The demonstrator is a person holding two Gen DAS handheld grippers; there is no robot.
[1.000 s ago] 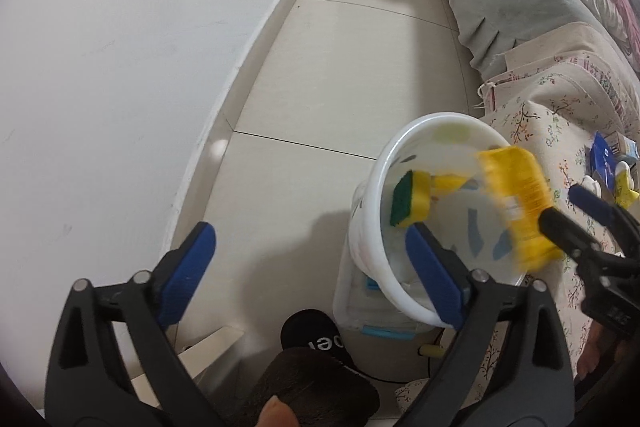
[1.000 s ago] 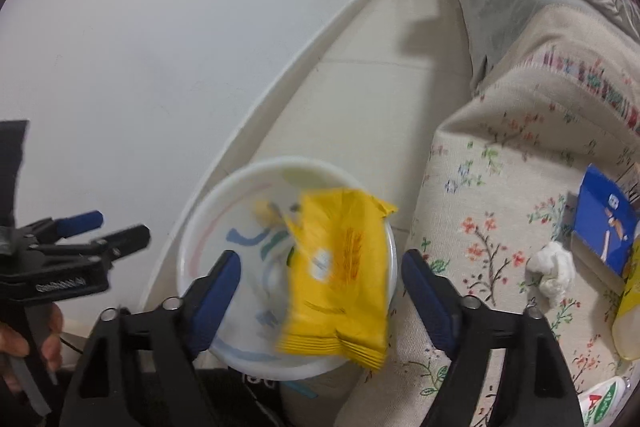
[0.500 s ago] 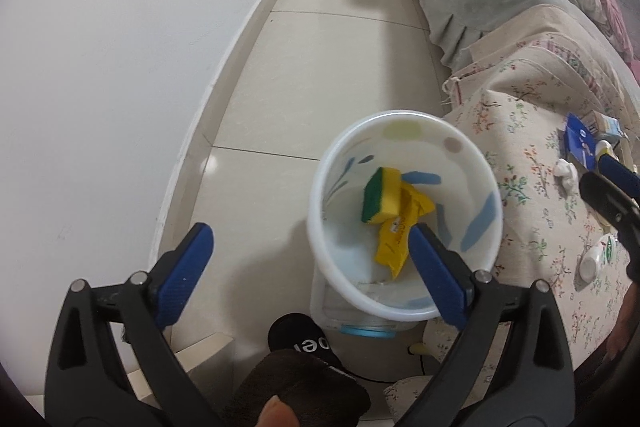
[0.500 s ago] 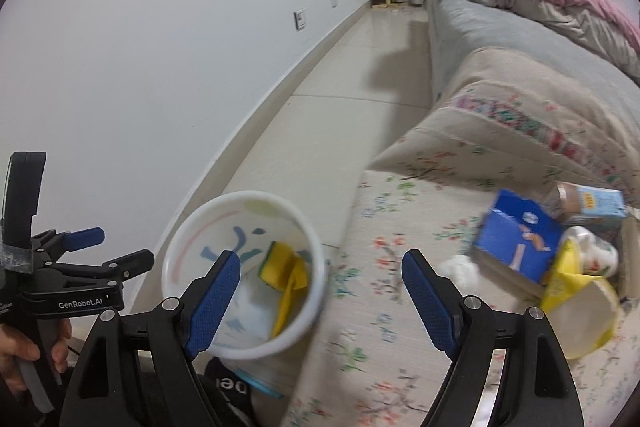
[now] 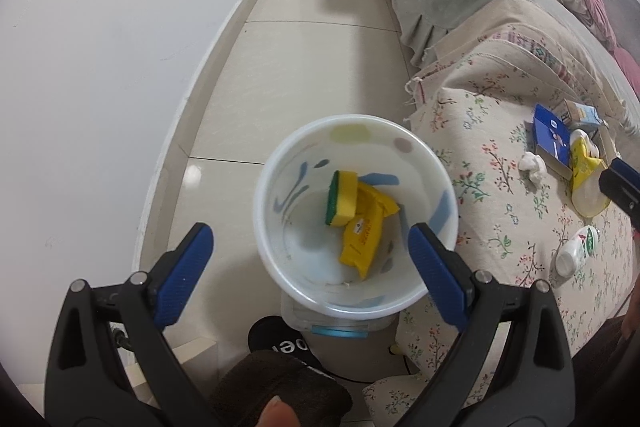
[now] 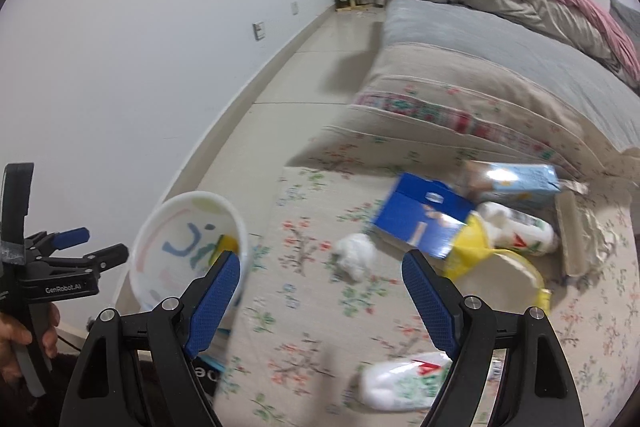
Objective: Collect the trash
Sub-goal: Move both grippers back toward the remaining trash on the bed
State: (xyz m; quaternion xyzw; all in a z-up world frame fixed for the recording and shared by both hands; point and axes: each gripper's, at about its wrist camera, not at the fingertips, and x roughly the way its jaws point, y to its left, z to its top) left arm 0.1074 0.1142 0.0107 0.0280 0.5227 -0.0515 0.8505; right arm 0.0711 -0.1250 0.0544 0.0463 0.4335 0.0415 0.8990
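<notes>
The left gripper (image 5: 310, 259) tilts steeply down over the white bucket (image 5: 280, 167), jaws spread, nothing between them. Inside lie a sponge (image 5: 342, 199) and a yellow wrapper (image 5: 366, 231) — touching. The right gripper (image 6: 320, 289) hangs released and empty above the floral bedspread (image 6: 304, 311). At its 12 o'clock sits a crumpled tissue (image 6: 356, 255); toward 1 o'clock, a blue box (image 6: 420, 219); at 6, a white bottle (image 6: 404, 379). Beyond — tiled floor (image 5: 312, 67) and white wall (image 6: 160, 27).
</notes>
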